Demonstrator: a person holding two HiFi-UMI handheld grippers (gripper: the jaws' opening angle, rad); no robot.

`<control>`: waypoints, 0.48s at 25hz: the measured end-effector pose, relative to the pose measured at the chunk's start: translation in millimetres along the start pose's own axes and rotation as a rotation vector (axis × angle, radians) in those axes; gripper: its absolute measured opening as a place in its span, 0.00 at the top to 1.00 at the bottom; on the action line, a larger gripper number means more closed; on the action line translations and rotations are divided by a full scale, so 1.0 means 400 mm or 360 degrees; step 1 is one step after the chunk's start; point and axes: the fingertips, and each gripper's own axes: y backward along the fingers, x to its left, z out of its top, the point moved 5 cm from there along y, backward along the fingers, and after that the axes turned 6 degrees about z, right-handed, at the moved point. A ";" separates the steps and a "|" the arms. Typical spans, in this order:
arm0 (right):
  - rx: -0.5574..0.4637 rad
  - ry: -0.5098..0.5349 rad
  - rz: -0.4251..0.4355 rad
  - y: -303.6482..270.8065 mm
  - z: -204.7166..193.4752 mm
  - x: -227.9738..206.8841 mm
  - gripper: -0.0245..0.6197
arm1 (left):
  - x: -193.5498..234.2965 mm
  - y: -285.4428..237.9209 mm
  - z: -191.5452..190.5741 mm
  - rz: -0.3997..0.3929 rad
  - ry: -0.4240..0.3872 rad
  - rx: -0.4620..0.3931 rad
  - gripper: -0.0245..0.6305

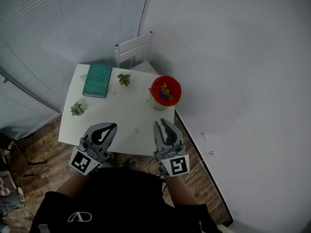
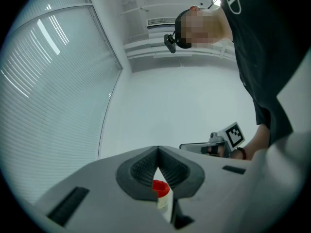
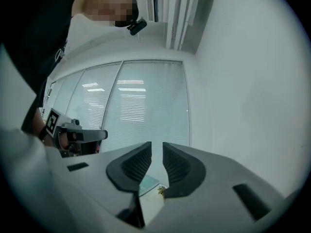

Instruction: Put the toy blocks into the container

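A red container (image 1: 157,84) stands at the right edge of the white table (image 1: 131,123), with several coloured toy blocks (image 1: 166,92) inside it. Both grippers hang over the table's near edge, held level and apart from the container. My left gripper (image 1: 113,126) has its jaws closed tip to tip with nothing between them; in the left gripper view (image 2: 158,152) the red container (image 2: 160,187) shows below the tips. My right gripper (image 1: 158,124) (image 3: 156,149) keeps a narrow gap between its jaws, and nothing is in it.
A green book (image 1: 98,80) lies at the table's far left. Two small potted plants sit on the table, one (image 1: 124,79) beside the book, the other (image 1: 77,109) at the left edge. A white chair (image 1: 133,48) stands behind the table. A wall runs along the right.
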 end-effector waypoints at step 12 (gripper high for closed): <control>0.0067 -0.0108 0.0010 0.034 -0.052 0.071 0.95 | -0.002 0.006 -0.006 -0.0005 -0.0002 0.0009 0.96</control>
